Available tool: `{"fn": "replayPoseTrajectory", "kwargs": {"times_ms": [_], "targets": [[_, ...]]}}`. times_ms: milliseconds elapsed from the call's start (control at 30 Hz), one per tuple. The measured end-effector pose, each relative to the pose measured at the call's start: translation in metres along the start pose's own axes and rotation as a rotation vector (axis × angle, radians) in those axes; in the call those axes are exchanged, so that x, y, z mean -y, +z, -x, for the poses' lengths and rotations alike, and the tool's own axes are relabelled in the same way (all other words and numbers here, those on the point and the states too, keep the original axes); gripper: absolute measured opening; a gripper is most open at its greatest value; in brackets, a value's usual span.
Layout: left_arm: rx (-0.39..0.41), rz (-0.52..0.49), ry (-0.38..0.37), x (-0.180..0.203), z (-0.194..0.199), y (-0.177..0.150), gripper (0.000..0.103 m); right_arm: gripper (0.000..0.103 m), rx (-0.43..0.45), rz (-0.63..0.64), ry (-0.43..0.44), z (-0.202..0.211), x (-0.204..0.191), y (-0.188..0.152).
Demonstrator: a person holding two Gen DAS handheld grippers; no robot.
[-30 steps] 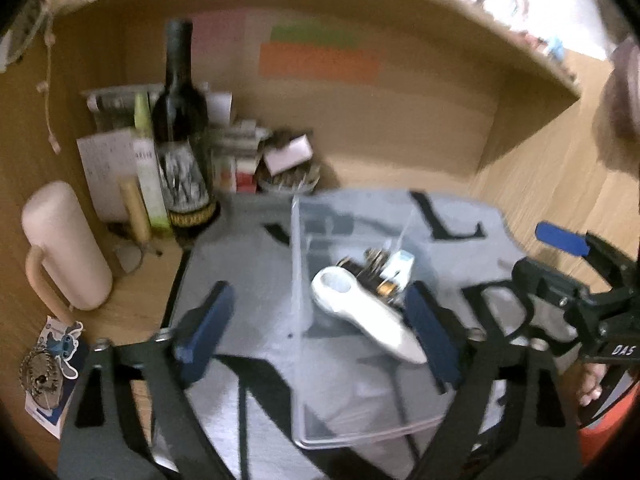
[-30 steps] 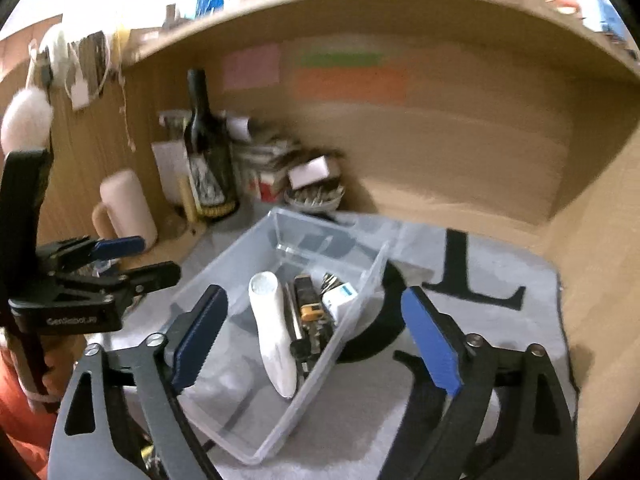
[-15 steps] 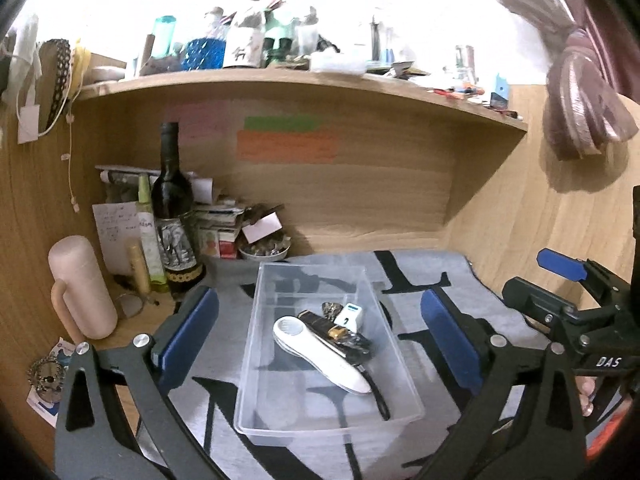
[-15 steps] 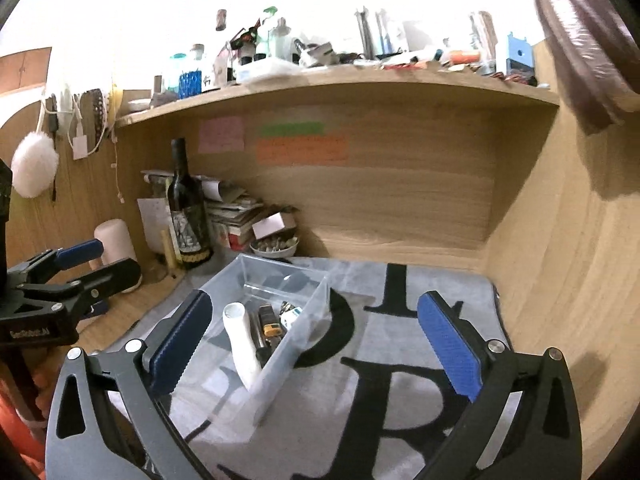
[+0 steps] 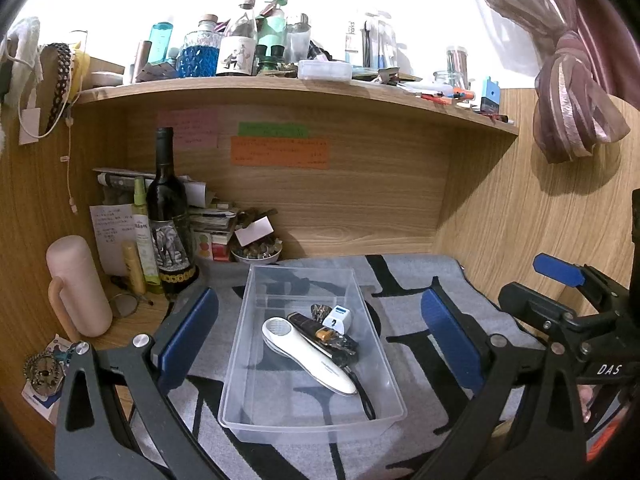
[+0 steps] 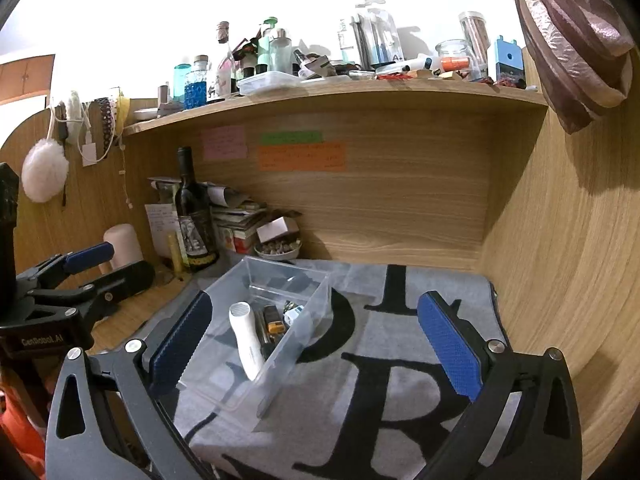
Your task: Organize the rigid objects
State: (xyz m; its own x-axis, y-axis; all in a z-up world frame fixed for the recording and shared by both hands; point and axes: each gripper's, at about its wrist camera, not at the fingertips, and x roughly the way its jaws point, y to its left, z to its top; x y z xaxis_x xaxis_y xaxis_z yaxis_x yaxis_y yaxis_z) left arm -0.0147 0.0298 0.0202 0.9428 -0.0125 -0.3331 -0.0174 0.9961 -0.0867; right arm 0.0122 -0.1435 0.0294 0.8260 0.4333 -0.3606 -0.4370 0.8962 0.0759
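Both grippers, left (image 5: 320,332) and right (image 6: 314,338), point slightly downward with jaws wide and empty. The bin (image 5: 256,360) of small items sits on the mat (image 6: 400,360), between the left fingers. Bare mat lies right of it, up to the wooden wall (image 6: 560,280).

Writing on sticky notes (image 5: 279,151) too small to read. Dark items behind white device (image 5: 307,356) in clear bin (image 5: 256,400) unidentifiable. Rug lettering (image 6: 400,392) cut off at bottom edge.

Clear glossy plastic bin (image 5: 256,308), wood-grain desk (image 5: 360,216)
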Motion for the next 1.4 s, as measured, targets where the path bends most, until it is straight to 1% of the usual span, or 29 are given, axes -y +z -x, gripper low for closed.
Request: {"fn": "replayPoseTrajectory", "kwargs": {"times_ms": [1033,1200,1400], "targets": [[-0.012,0.015,-0.013,-0.0008,-0.0030,-0.0021,0.103,0.103,-0.003,0.018,-0.016,-0.0014,-0.0021,-0.0005],[-0.006,0.008,0.002,0.0005,-0.0033,-0.0033,0.103,0.103,-0.002,0.021,-0.016,-0.0014,-0.0011,-0.0006],[-0.012,0.011,-0.011,0.0005,-0.0046,-0.0044,0.103,0.103,0.001,0.021,-0.012,-0.0014,0.0030,-0.0005]]}}
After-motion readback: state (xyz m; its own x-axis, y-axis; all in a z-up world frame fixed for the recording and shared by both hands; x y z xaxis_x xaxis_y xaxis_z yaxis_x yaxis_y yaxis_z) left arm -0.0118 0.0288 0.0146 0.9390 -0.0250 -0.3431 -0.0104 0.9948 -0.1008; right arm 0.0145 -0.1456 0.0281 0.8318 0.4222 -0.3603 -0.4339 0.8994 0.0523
